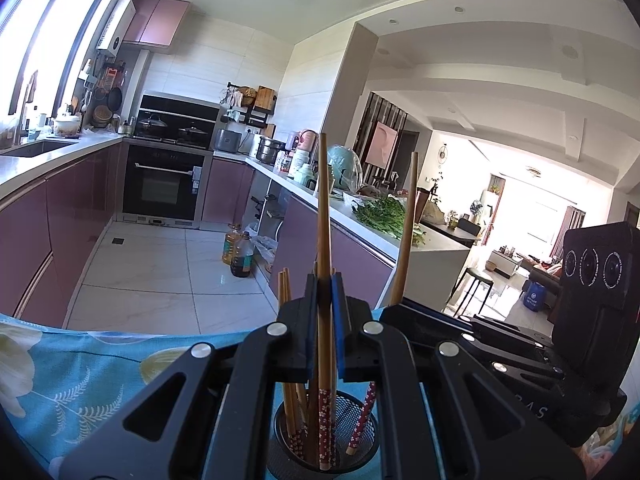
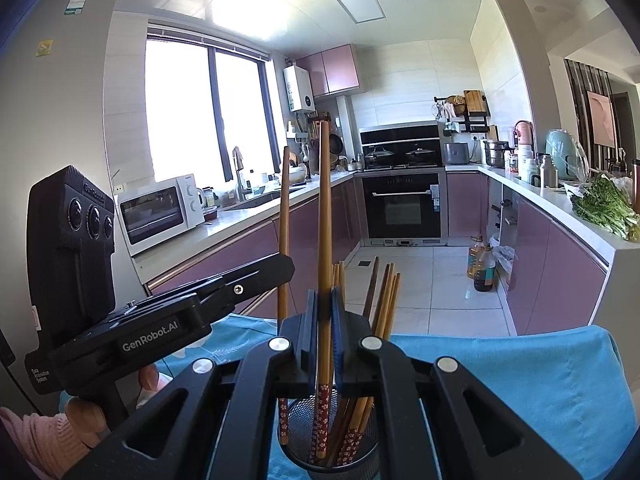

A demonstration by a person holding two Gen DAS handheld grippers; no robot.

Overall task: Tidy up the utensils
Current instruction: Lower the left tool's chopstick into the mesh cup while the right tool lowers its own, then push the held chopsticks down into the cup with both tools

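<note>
A black mesh cup [image 1: 370,434] stands on the blue cloth right under both grippers and holds several wooden chopsticks with red flowered ends. My left gripper [image 1: 325,286] is shut on one upright chopstick [image 1: 324,200] whose patterned end reaches down into the cup. Just to its right, my right gripper [image 1: 400,308] grips another chopstick [image 1: 407,232], slightly tilted. In the right wrist view, my right gripper [image 2: 325,308] pinches its chopstick [image 2: 324,208] over the cup [image 2: 294,424]. The left gripper [image 2: 286,266] holds its own chopstick [image 2: 284,220] beside it. Loose chopsticks [image 2: 386,300] lean in the cup.
A blue flowered cloth [image 1: 80,380] covers the table, whose far edge meets a tiled kitchen floor [image 1: 160,272]. Purple cabinets line both sides. Oil bottles [image 2: 482,268] stand on the floor, greens [image 2: 600,208] lie on the right counter. A hand in a pink sleeve [image 2: 80,416] holds the left gripper.
</note>
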